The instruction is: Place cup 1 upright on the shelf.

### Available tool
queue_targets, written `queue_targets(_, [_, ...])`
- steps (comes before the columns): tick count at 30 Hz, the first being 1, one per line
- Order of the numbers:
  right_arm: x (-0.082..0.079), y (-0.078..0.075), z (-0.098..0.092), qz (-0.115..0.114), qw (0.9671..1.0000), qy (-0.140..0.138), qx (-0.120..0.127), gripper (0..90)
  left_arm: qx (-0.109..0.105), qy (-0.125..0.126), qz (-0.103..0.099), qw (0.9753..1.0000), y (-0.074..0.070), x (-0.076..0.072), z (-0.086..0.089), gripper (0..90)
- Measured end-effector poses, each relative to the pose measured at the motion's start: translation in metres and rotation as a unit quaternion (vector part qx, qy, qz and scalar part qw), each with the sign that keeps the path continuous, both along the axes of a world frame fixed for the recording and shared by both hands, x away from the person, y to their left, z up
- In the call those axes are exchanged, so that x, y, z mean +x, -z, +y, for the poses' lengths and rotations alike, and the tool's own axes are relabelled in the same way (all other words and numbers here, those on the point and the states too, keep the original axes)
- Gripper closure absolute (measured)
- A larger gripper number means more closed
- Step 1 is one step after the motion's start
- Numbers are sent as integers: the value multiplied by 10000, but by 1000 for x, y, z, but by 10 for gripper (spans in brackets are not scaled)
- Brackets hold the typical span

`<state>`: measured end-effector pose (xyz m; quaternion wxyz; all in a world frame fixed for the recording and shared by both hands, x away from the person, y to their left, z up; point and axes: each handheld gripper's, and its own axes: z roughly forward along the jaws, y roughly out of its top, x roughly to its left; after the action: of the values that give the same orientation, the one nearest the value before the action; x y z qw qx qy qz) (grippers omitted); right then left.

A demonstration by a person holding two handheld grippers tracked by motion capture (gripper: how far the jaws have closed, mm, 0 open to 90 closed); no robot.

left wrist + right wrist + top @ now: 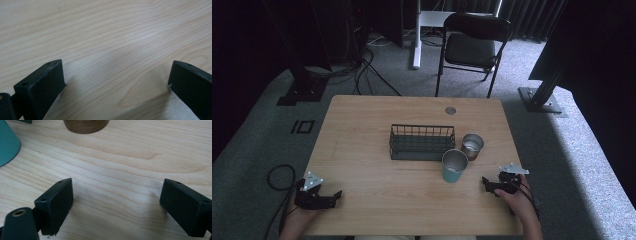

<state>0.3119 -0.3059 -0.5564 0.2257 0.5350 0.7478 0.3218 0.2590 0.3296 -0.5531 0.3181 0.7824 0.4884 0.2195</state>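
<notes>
Your right claw [490, 184] rests on the bench [377, 195], jaws apart and empty, near the teal cup [454, 166]; your left claw [328, 198] gapes too. Reach carelessly and you may tip that cup into the brown cup [472, 146] just behind.

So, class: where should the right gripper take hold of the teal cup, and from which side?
Probably the teal cup by its side wall, from the right gripper's side: it stands upright, mouth up, with bare table between them and both jaws wide open.
</notes>
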Motion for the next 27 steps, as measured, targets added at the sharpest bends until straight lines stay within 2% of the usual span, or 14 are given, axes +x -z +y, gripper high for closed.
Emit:
queue_targets(7, [0, 0, 0, 0, 10000, 0, -1, 113, -128, 205, 46, 9997, -1, 0, -5, 13])
queue_targets(10, [0, 0, 0, -4, 10000, -2, -1, 113, -96, 340, 57, 9994, -1, 0, -9, 12])
queue_targets(12, [0, 0, 0, -1, 10000, -1, 1, 113, -48, 399, -1, 9992, -2, -1, -13, 13])
queue_targets(17, [0, 0, 0, -2, 10000, -2, -1, 113, -108, 514, -213, 9984, -8, -2, -20, 15])
queue_targets(20, [0, 0, 0, -2, 10000, 0, 1, 113, -123, 584, -272, 9978, -10, -3, -24, 22])
queue_targets(27, [0, 0, 0, -2, 10000, 2, 3, 113, -158, 786, -258, 9964, -12, -1, -35, 22])
